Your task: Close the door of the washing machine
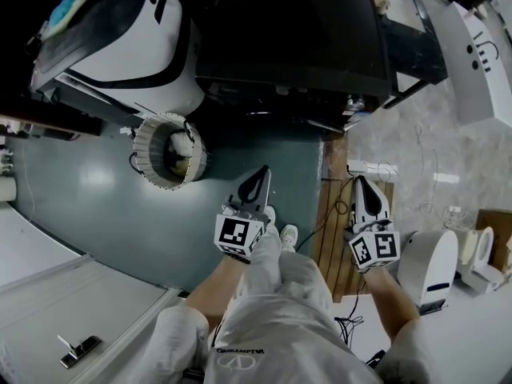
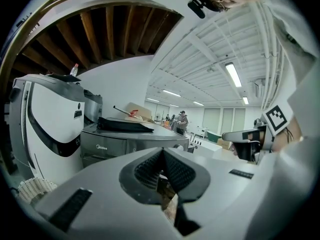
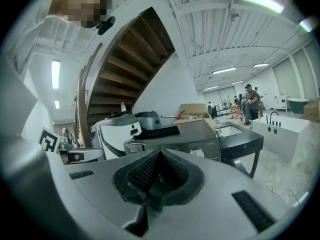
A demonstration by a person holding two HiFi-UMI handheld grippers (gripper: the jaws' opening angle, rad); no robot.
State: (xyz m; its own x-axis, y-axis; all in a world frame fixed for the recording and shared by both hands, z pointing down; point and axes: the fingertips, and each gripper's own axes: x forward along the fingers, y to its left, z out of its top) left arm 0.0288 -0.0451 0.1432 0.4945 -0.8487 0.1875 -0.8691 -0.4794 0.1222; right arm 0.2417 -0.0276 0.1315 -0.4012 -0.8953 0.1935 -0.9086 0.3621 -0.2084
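Observation:
The dark grey washing machine [image 1: 296, 38] stands ahead of me, seen from above in the head view. The left gripper view shows its front and top [image 2: 130, 141], with black cloth lying on top. In the right gripper view its front [image 3: 185, 141] carries a round part; the door's state I cannot tell. My left gripper [image 1: 264, 171] and right gripper [image 1: 358, 181] are held side by side in the air, short of the machine, pointing at it. Both are shut with nothing between the jaws, as the left gripper [image 2: 161, 155] and right gripper [image 3: 160, 156] show in their own views.
A white appliance [image 1: 120, 46] stands left of the washer, and a wicker basket [image 1: 170, 150] sits on the green floor in front of it. A black stand [image 3: 240, 141] is right of the washer. Cables and white fixtures [image 1: 432, 266] lie at my right.

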